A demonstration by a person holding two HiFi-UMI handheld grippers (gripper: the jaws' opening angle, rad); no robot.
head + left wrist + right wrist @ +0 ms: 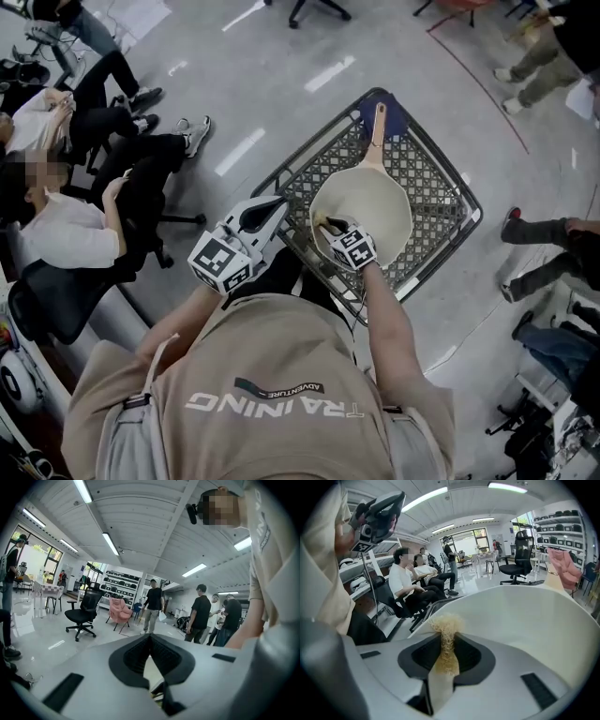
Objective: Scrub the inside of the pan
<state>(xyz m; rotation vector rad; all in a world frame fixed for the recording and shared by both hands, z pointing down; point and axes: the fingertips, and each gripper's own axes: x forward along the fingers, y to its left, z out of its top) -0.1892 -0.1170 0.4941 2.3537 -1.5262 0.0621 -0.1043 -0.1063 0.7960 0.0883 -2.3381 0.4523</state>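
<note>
Here pan [375, 202] handle points away from wearer; right gripper [330, 226] clamps scrubber [446, 623], left gripper [150, 637] closed empty

Inside the pan [375, 202]: far half open; right gripper [330, 225] and its scrub pad [446, 625] fill the near rim
Left of pan: left gripper [278, 205] crowds the wire basket [441, 187] edge
Far end: pan handle [377, 131] juts out
Floor, left: seated people [122, 187] block the way

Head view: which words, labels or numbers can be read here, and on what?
"TRAINING": large, upside down, on the person's shirt.
"ADVENTURE": small, just above it, on the same shirt.
Cubes on the left gripper and right gripper: square marker patterns only, no words.
No print seen on the pan.
</note>
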